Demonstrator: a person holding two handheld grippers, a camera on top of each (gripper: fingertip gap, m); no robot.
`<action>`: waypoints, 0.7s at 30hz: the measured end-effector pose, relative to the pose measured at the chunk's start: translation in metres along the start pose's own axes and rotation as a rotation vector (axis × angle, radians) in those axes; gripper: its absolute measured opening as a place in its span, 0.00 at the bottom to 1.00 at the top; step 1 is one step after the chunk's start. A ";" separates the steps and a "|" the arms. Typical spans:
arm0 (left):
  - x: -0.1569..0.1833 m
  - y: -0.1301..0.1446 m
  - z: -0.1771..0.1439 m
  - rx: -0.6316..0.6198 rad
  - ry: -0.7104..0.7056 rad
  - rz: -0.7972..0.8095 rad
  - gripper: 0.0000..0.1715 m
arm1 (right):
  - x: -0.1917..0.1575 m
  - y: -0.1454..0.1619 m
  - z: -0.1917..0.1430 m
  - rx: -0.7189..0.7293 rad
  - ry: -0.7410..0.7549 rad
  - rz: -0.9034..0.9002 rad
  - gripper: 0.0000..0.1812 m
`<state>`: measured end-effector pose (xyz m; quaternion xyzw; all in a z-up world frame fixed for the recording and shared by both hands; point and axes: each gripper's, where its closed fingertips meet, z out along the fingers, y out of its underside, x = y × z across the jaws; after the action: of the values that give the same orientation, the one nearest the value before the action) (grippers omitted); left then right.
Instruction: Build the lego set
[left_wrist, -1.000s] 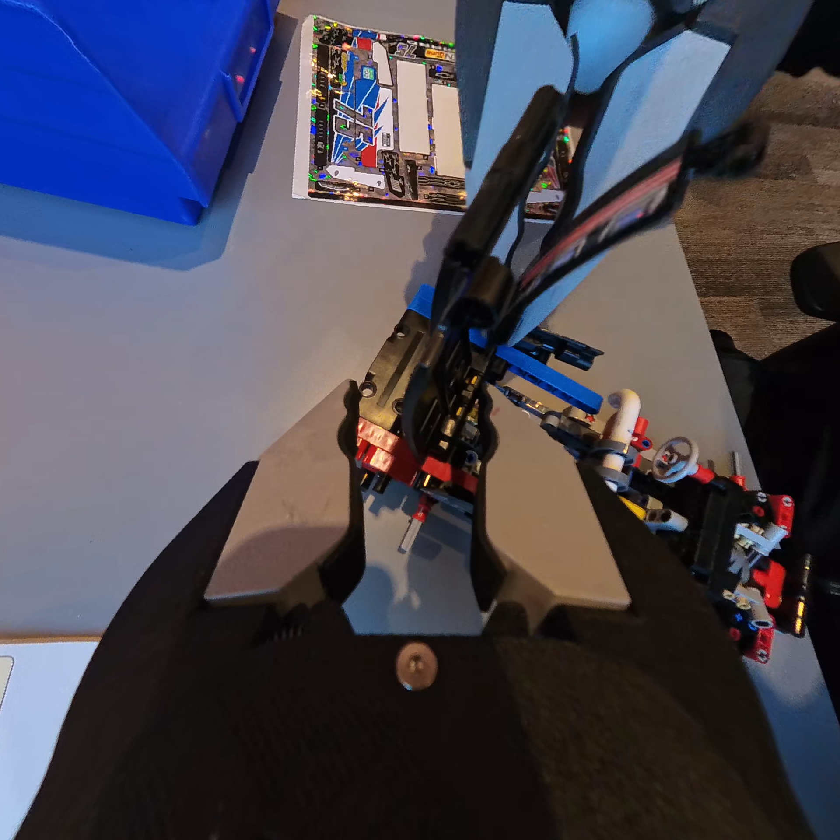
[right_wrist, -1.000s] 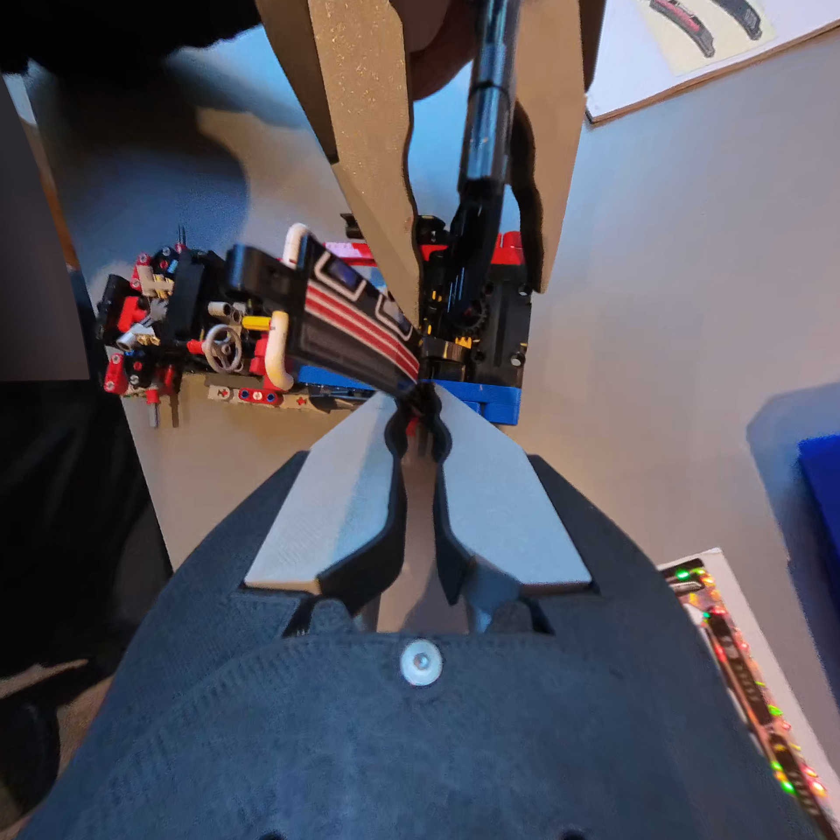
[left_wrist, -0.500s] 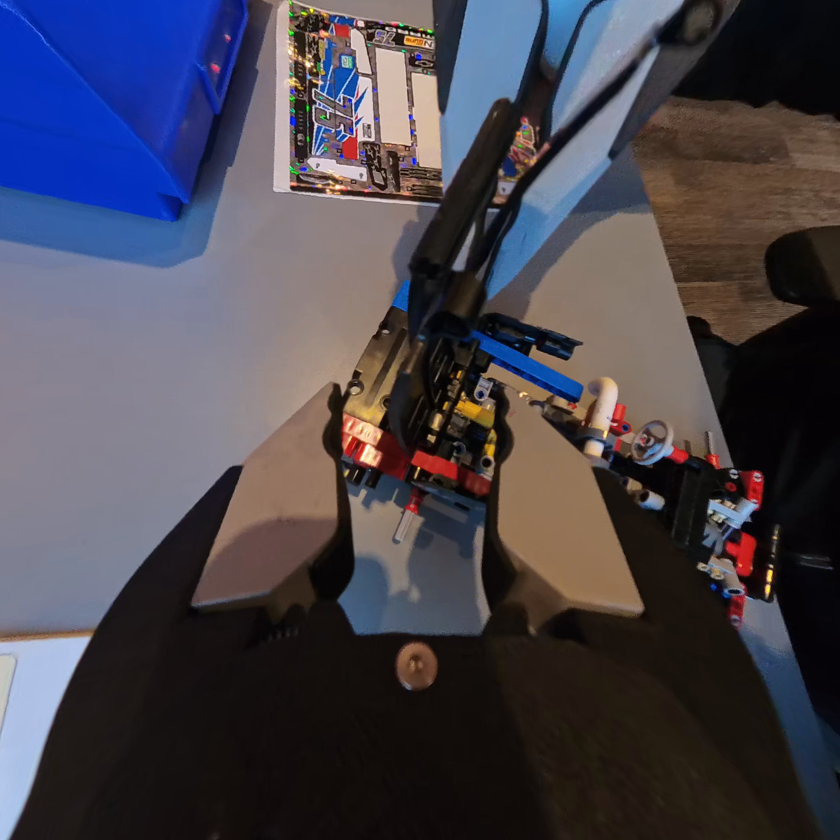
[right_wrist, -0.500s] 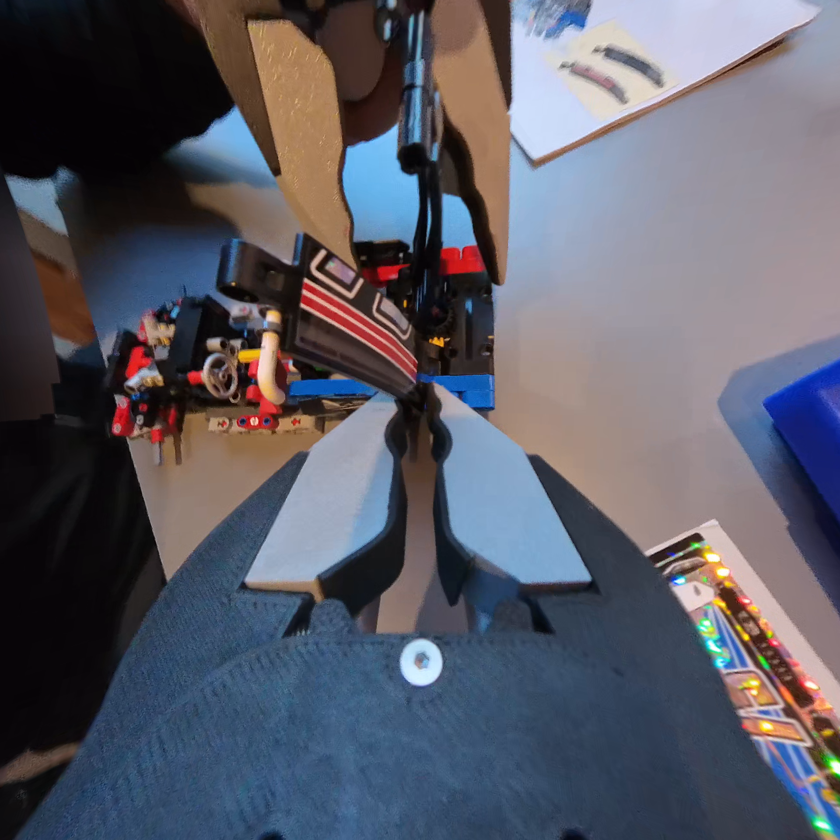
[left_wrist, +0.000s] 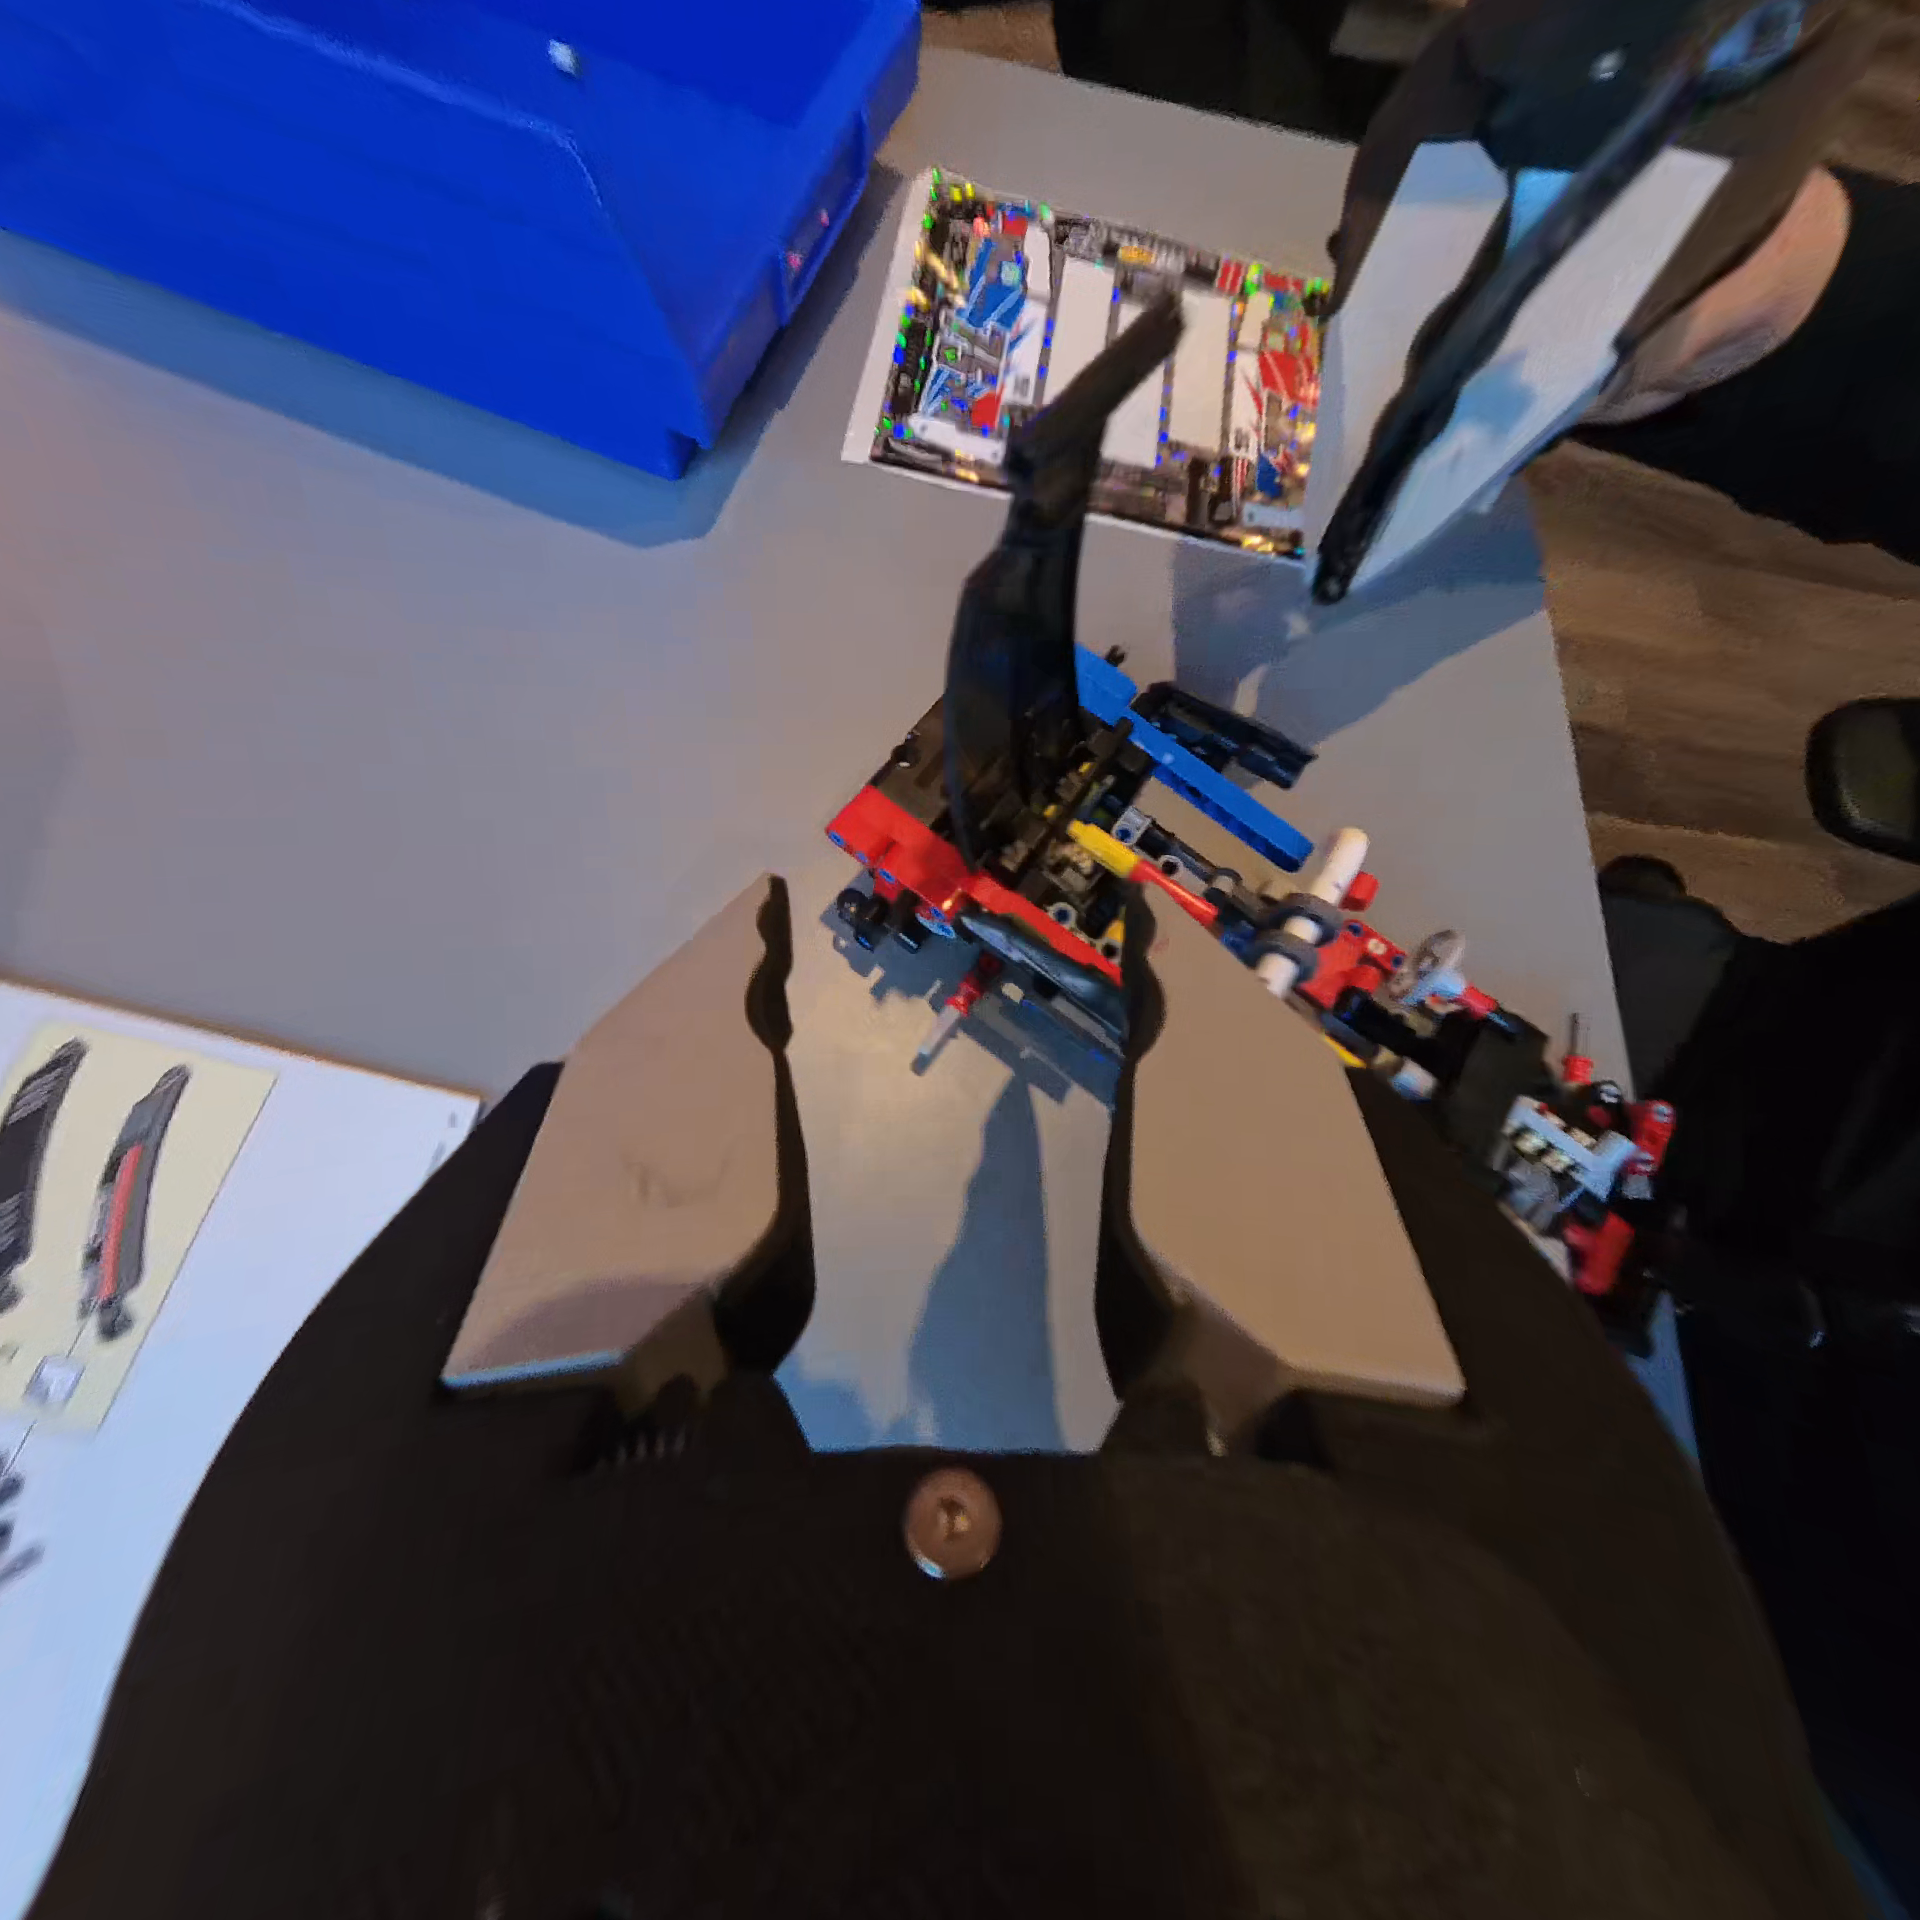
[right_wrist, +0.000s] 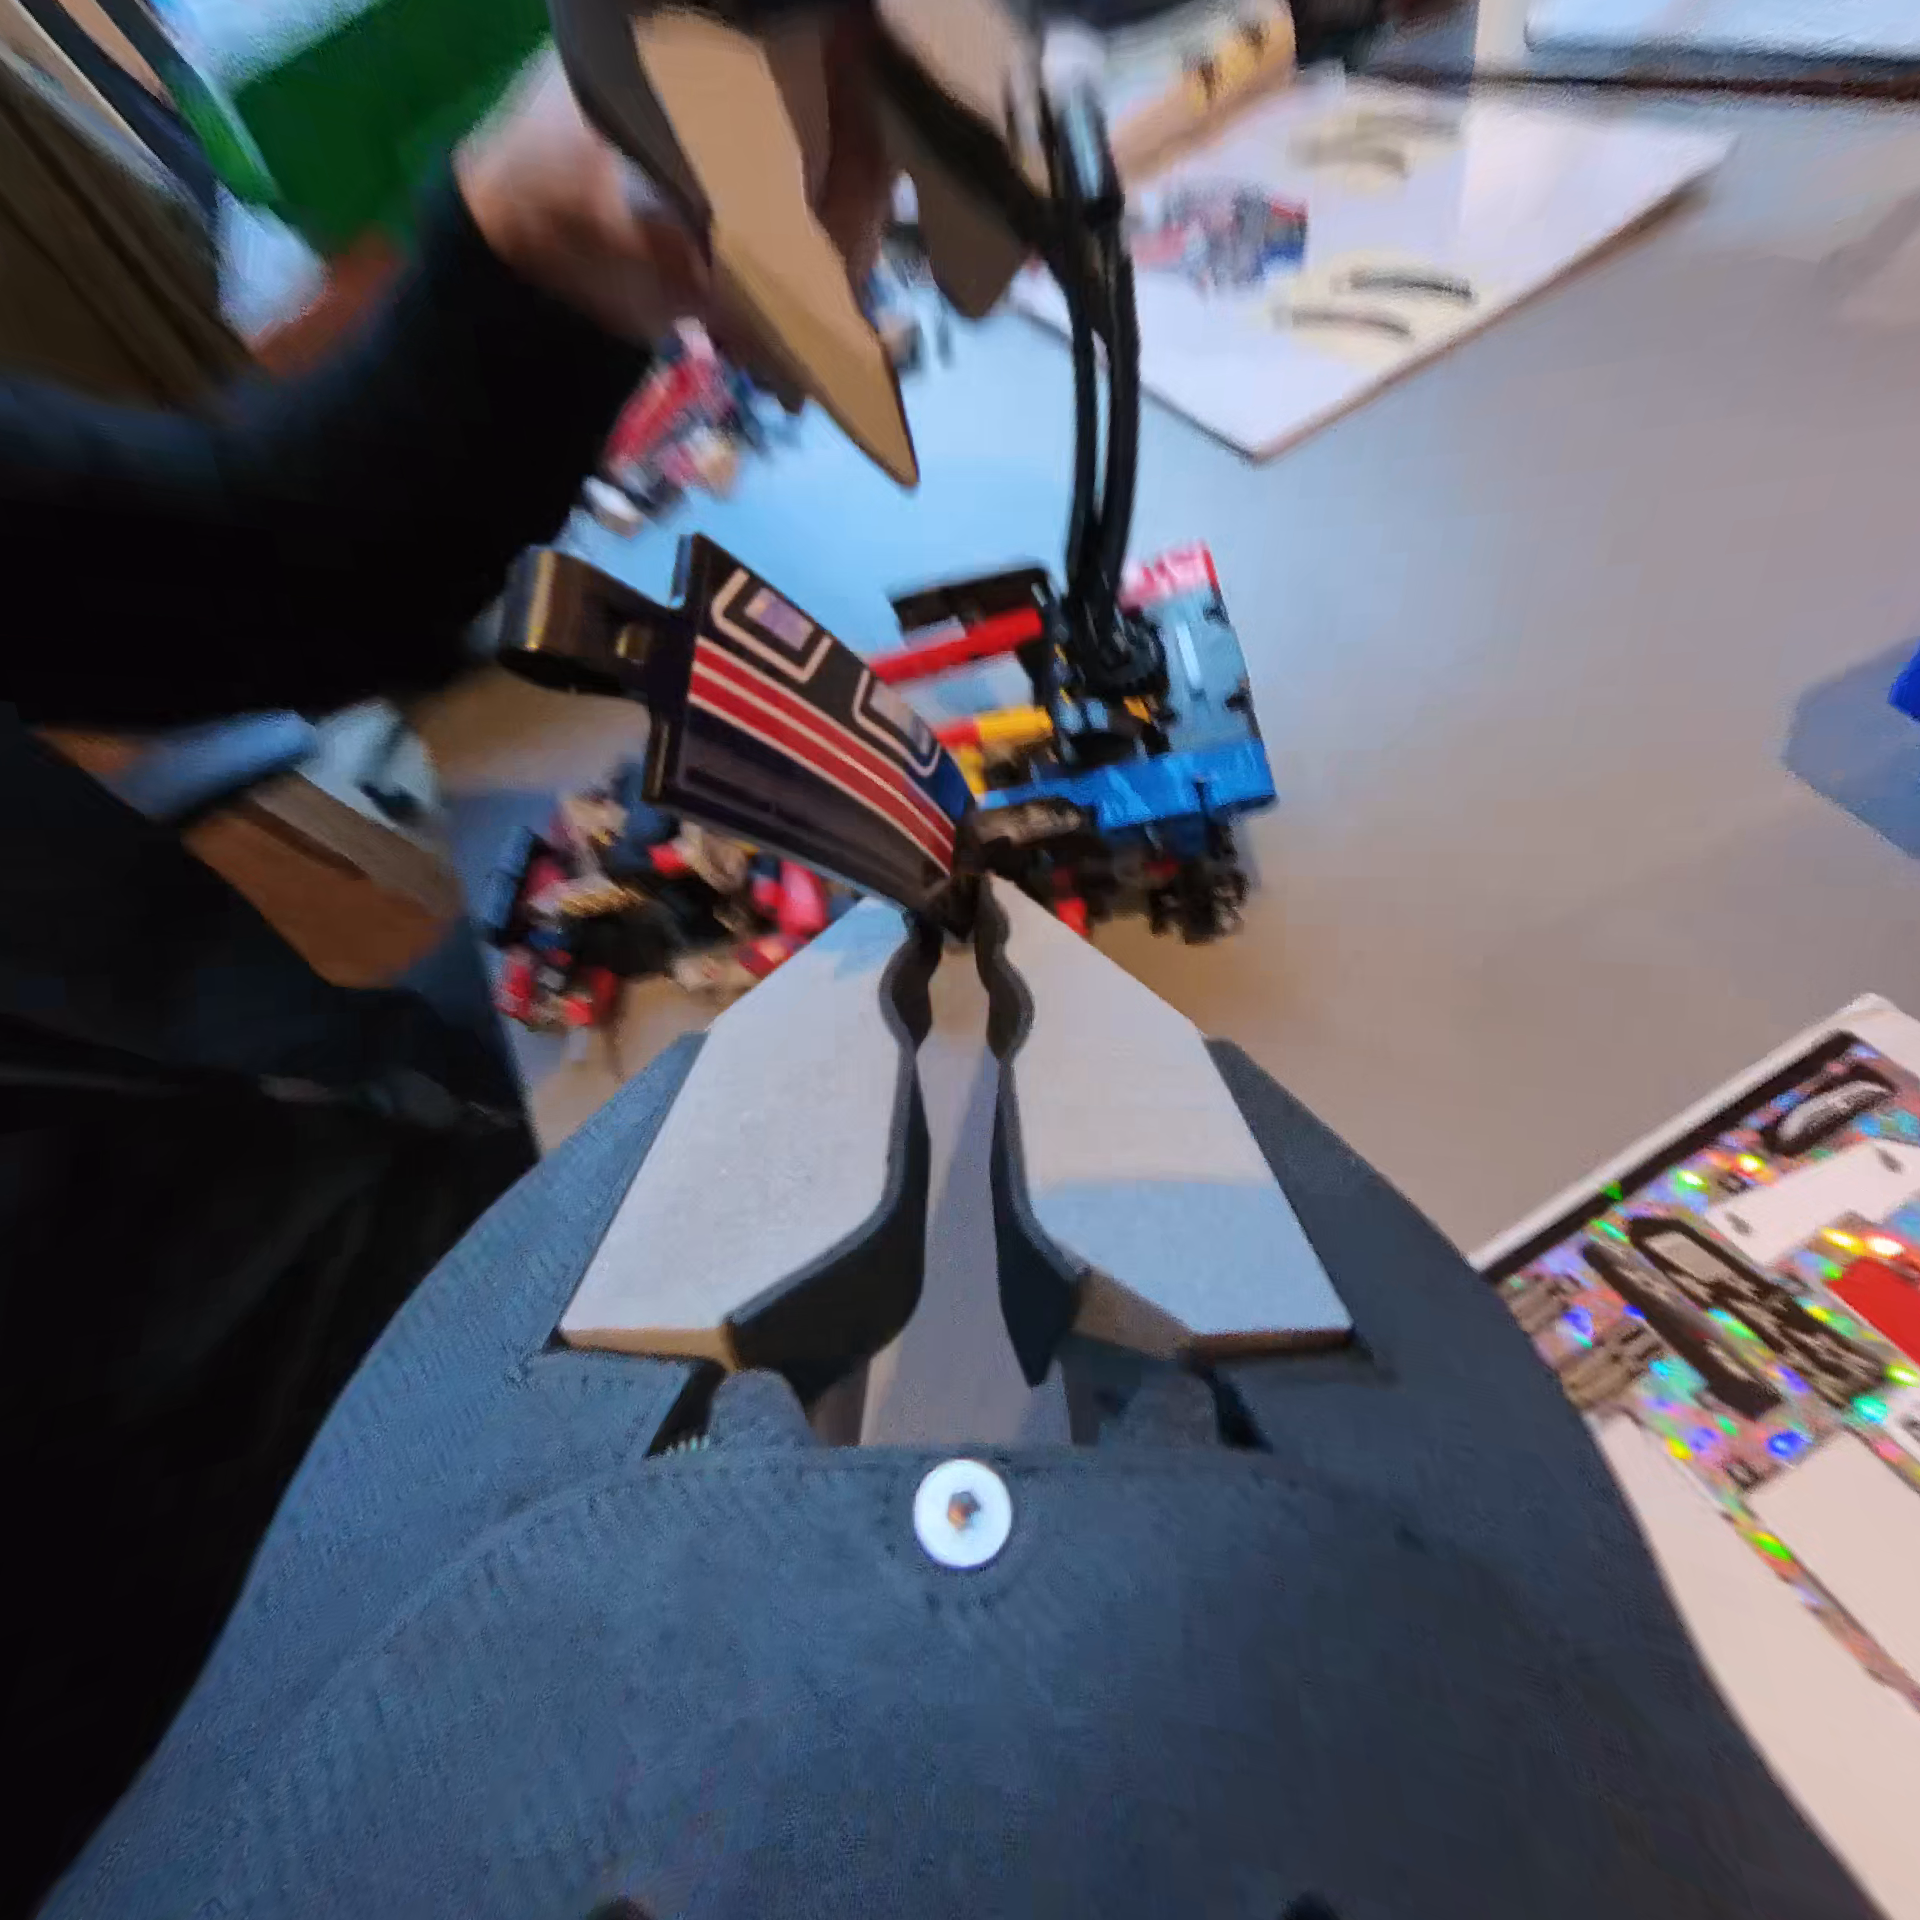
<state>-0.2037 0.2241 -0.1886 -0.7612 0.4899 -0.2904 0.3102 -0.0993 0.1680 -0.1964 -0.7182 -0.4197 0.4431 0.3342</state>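
The partly built lego car (left_wrist: 1049, 831), black, red and blue, lies on the grey table (left_wrist: 416, 727). A black curved piece (left_wrist: 1013, 623) stands up from its rear end. My left gripper (left_wrist: 951, 925) is open and empty, just in front of the car's rear. My right gripper (right_wrist: 956, 920) is shut on the tip of a black panel with red and white stripes (right_wrist: 790, 727), held in the air above the car (right_wrist: 1132, 769). In the left wrist view the right gripper (left_wrist: 1335, 577) hangs at the upper right. The left gripper (right_wrist: 935, 364) shows above the car in the right wrist view.
A blue bin (left_wrist: 364, 208) stands at the far left. A shiny sticker sheet (left_wrist: 1101, 343) lies behind the car. An instruction booklet (left_wrist: 156, 1195) lies at the near left. The table's edge (left_wrist: 1569, 727) runs close to the car's right side. A person's dark sleeve (right_wrist: 260, 520) is at the left.
My left gripper has drawn back from the car's rear and opened wider. My right gripper has lifted up and away with the striped panel. The black curved piece now stands free.
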 end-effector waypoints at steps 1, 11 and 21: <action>0.007 -0.002 -0.010 0.026 -0.020 0.004 0.35 | -0.009 -0.010 -0.005 0.049 -0.054 0.038 0.01; 0.148 -0.041 0.013 0.129 0.103 0.147 0.15 | -0.091 -0.050 -0.003 0.261 -0.447 0.015 0.01; 0.152 -0.035 0.012 0.177 0.109 0.078 0.08 | -0.098 -0.036 0.009 0.252 -0.352 -0.172 0.01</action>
<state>-0.1212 0.0972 -0.1487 -0.6943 0.5078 -0.3612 0.3600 -0.1436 0.0963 -0.1339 -0.5437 -0.4727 0.5804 0.3795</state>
